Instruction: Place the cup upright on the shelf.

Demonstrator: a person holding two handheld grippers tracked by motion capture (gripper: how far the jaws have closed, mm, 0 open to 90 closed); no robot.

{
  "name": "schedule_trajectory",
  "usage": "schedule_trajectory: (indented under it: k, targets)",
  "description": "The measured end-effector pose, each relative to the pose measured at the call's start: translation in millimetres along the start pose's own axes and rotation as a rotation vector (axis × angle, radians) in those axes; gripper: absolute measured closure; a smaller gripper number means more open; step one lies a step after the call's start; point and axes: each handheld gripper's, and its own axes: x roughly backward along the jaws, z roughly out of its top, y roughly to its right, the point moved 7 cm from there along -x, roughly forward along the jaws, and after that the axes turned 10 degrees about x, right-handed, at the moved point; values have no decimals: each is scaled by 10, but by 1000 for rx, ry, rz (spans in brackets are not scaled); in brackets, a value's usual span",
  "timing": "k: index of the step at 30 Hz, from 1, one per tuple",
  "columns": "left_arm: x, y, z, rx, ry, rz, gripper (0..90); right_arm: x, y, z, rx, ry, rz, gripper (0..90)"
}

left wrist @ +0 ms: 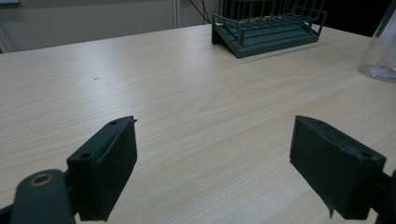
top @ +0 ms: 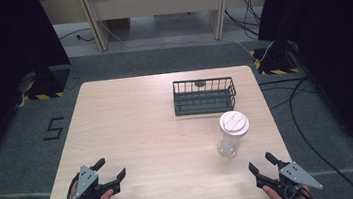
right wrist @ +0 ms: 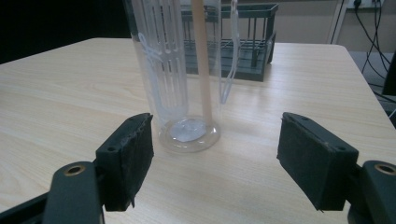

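A: At the lower left of the high view the left gripper (top: 111,171) is resting near the table (top: 132,129) edge. Its jaws are standing wide apart and are holding nothing. In the left gripper view there is only bare wood between them.

B: And the thing to take?

A: I am thinking it is the clear plastic jar (top: 231,136) with the white lid (top: 233,122), which is standing upright in the right half of the frame, just in front of the dark wire basket (top: 204,96) and apart from it.

B: The right gripper (top: 262,163) is sitting at the lower right, also wide open and empty, and the jar is nearest to it.

A: Yes. In the right gripper view the jar (right wrist: 180,70) is standing a little left of the middle of the gap, and not yet between the pads. So the hand should be shifting slightly to centre it, then going forward level.

B: Where to be gripping?

A: On the body, below the lid, I am judging. The wall is smooth, so closing slowly and squarely is helping against tipping or slipping.
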Motion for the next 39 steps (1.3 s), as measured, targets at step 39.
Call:
schedule_trajectory:
  k: [39]
  targets:
    - [1,-1,-8,4,-3,-6,144,-753,-161,240,50,-49,38,185]
